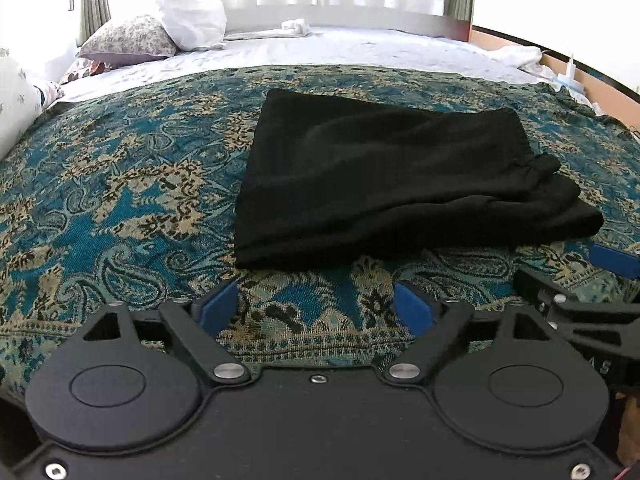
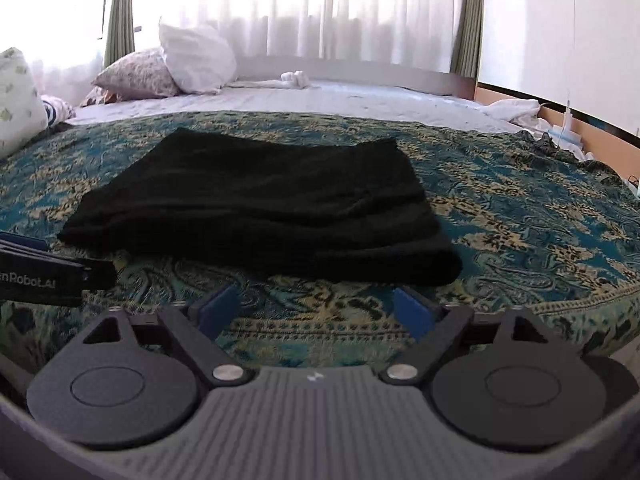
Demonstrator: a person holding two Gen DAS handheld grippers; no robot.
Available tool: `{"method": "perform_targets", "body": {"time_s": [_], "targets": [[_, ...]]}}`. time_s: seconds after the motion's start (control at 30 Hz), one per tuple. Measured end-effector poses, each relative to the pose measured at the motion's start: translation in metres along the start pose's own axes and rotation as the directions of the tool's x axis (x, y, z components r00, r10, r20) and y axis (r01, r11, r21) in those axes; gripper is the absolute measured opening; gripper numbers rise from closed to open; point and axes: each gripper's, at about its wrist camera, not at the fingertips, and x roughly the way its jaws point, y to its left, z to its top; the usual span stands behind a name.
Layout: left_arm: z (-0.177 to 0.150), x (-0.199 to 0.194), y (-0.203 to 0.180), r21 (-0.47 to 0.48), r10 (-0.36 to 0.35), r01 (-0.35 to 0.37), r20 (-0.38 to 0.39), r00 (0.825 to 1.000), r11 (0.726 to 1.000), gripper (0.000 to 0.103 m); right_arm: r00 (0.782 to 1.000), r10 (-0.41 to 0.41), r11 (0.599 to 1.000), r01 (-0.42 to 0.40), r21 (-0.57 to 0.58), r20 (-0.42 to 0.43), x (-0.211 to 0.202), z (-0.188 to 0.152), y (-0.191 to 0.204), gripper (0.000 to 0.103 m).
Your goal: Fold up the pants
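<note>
Both claws stand spread and empty: the left claw (image 1: 316, 306) and right claw (image 2: 316, 310) hover over the bedspread (image 1: 120, 200), just short of the pants (image 1: 380, 184). These lie folded into a compact black stack on the bed, apart from either claw. The fold looks done; I judge the best move is to back off level, without brushing the near edge.
</note>
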Motion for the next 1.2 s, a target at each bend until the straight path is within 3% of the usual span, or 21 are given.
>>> {"method": "perform_targets", "body": {"time_s": [0.27, 1.2], "targets": [[0.002, 0.011, 0.002, -0.013, 0.028, -0.028, -0.013, 1.0, 1.0, 0.103, 1.0, 0.0, 1.0, 0.0, -0.012, -0.015, 0.006, -0.001, 0.005, 0.103], [0.003, 0.023, 0.012, -0.01, -0.01, 0.01, 0.0, 1.0, 1.0, 0.103, 0.999, -0.006, 1.0, 0.004, -0.023, -0.054, 0.021, 0.002, 0.007, 0.103]]}}
